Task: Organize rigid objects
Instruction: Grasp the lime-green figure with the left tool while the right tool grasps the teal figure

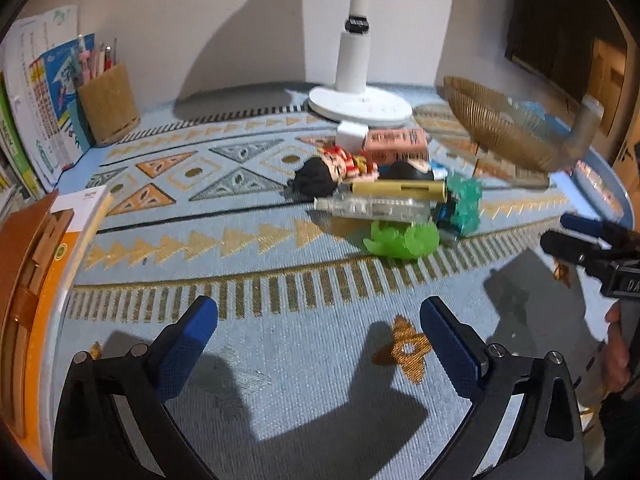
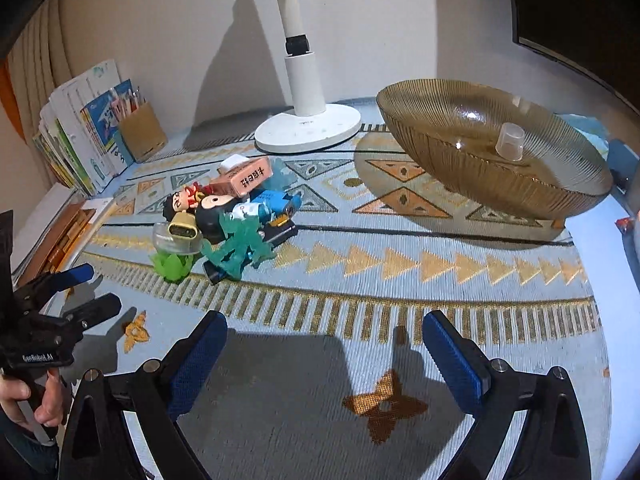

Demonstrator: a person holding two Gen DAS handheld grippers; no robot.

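Claws first: the left claw (image 1: 319, 334) hovers low over the counter (image 1: 280, 360) with its blue pads spread wide and nothing between them. The right claw (image 2: 325, 346) hangs the same way, wide apart and empty, above a gold star woven into the cloth (image 2: 400, 264). Each claw shows at the edge of the other's view, gripped by a hand (image 2: 24, 400) at the handle.

The counter wears a blue cloth patterned with gold triangles and stripes. A pile (image 2: 228, 220) of small things lies near the middle, ahead of both claws: a pink box (image 2: 244, 180), a doll (image 2: 182, 202), a clear case (image 1: 372, 207) with a gold bar (image 1: 396, 191) on it, a green toy (image 1: 402, 242) and a teal figure (image 2: 240, 246), all touching or overlapping. A ribbed amber bowl (image 2: 460, 120) sits to the right of the pile, well apart from it, with a small clear cup (image 2: 510, 142) inside. A white lamp (image 2: 308, 128) stands at the back by the wall, just behind the pile. A pen holder (image 1: 108, 104) and books (image 1: 36, 96) line the back left corner.

Bare cloth stretches between the claws and the pile, and between pile and bowl. The counter's right edge runs just beyond the bowl.
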